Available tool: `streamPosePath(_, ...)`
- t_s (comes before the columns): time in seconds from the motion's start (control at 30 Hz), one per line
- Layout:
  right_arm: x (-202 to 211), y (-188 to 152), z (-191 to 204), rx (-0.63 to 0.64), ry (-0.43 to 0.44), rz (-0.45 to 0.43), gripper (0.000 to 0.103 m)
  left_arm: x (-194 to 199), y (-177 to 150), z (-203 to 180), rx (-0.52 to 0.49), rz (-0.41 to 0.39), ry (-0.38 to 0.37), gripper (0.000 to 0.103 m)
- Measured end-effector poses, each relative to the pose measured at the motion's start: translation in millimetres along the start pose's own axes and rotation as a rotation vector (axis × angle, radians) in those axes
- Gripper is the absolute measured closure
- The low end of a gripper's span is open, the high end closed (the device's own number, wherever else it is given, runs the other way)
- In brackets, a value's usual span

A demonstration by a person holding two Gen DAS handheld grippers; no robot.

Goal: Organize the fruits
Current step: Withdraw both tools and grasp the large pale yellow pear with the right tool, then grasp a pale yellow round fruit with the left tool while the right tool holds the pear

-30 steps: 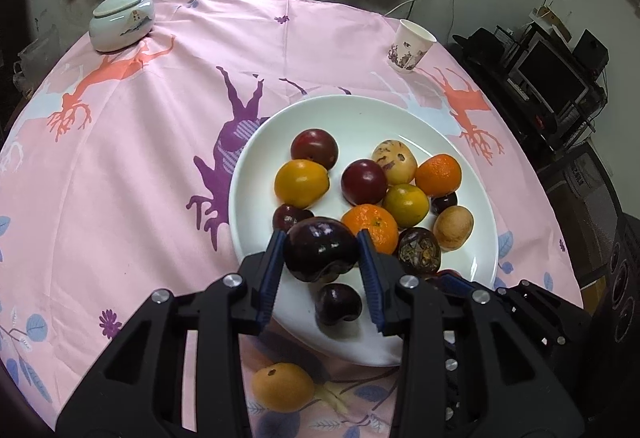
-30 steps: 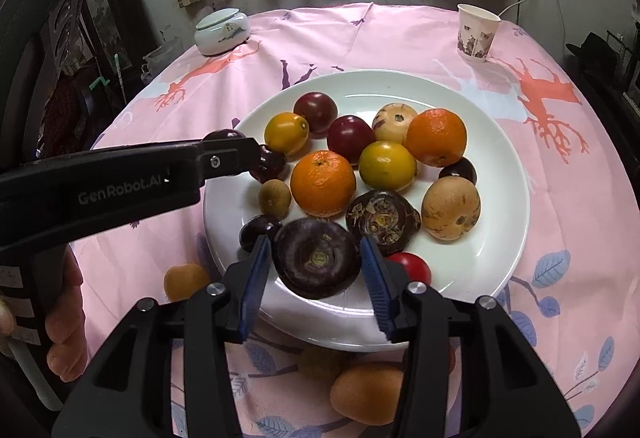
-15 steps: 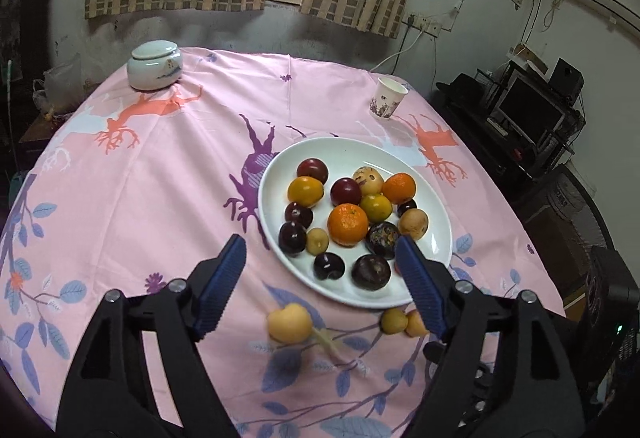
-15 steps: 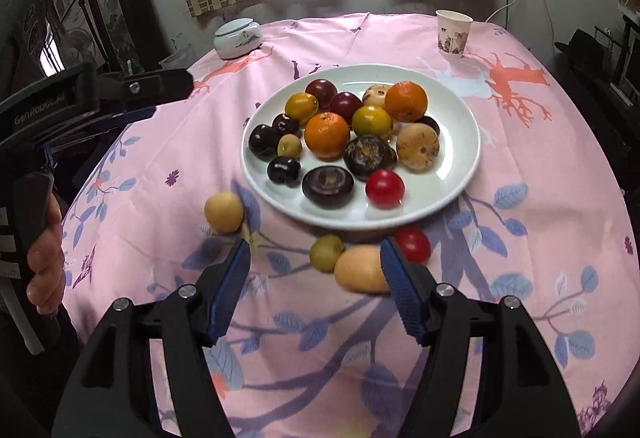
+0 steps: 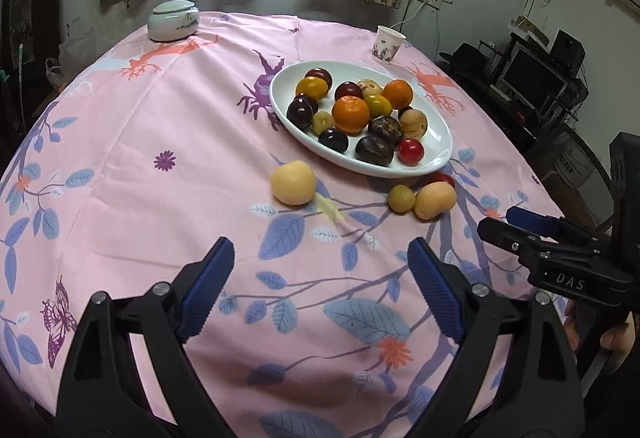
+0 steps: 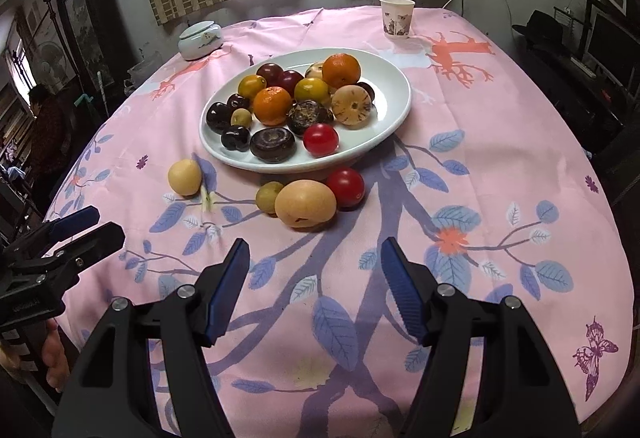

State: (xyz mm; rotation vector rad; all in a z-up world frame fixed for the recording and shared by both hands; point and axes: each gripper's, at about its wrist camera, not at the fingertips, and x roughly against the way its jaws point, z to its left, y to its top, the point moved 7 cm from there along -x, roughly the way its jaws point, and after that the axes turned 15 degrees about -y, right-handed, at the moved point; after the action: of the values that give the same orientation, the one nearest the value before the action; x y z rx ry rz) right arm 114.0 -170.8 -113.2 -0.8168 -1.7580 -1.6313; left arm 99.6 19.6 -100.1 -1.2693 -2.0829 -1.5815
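Left gripper (image 5: 321, 274): jaws just widened further, gaped with nothing between. Right gripper (image 6: 315, 278): jaws apart, empty. Most fruits sat on white plate (image 6: 394, 100); four loose fruits (image 6: 306, 203) on counter near its rim.

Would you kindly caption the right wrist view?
Open right hand-held gripper facing white oval plate of mixed fruit on pink cloth.

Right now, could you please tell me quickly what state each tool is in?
Left tool: open, holding nothing; its jaws have just been opening.
Right tool: open, holding nothing; its jaws opened a moment ago.
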Motion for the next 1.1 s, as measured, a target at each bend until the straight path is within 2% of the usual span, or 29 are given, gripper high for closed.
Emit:
streamPosePath(0.07, -4, -1, 2, 0.011, -0.003, -0.008, 0.034, 1, -2, 3, 0.007, 0.002, 0.001, 0.013)
streamPosePath(0.2, -19, 2, 13, 0.002, 0.058, 0.012, 0.034, 1, -4, 8, 0.019, 0.009, -0.008, 0.013)
streamPosePath(0.4, -48, 14, 19, -0.003, 0.009, 0.023, 0.035, 3, -7, 16, 0.032, 0.011, -0.011, 0.013)
streamPosePath(0.53, -65, 15, 20, -0.012, 0.019, 0.067, 0.046, 4, -6, 22, 0.048, 0.009, -0.015, 0.013)
streamPosePath(0.63, -72, 15, 23, -0.031, 0.083, 0.096, 0.057, 2, -5, 23, 0.052, 0.013, -0.018, 0.013)
streamPosePath(0.83, -51, 9, 27, -0.004, 0.082, 0.080, 0.058, -12, 9, 23, 0.001, 0.014, 0.032, 0.013)
streamPosePath(1.1, -22, -14, 11, 0.001, 0.092, 0.089, 0.058, -58, 36, 30, -0.026, 0.055, 0.059, 0.013)
